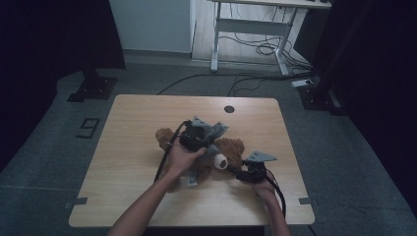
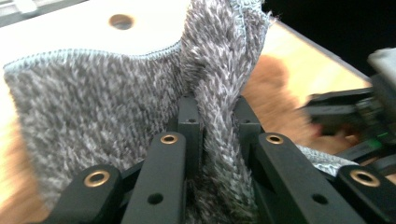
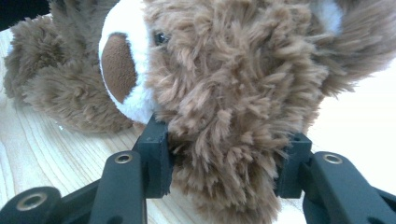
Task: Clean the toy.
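Note:
A brown teddy bear with a white muzzle lies on the wooden table. My left gripper hovers over the bear's body. In the left gripper view its jaws are shut on a fold of grey fuzzy cloth, which hangs up in front of the camera; the bear's brown fur shows behind it. My right gripper reaches in from the bear's right. In the right gripper view it is shut on the fur at the side of the bear's head, below the eye and muzzle.
The table has a round cable hole near its far edge. Bare wood lies to the left and front of the bear. Beyond the table stand a white desk frame and loose cables on the floor.

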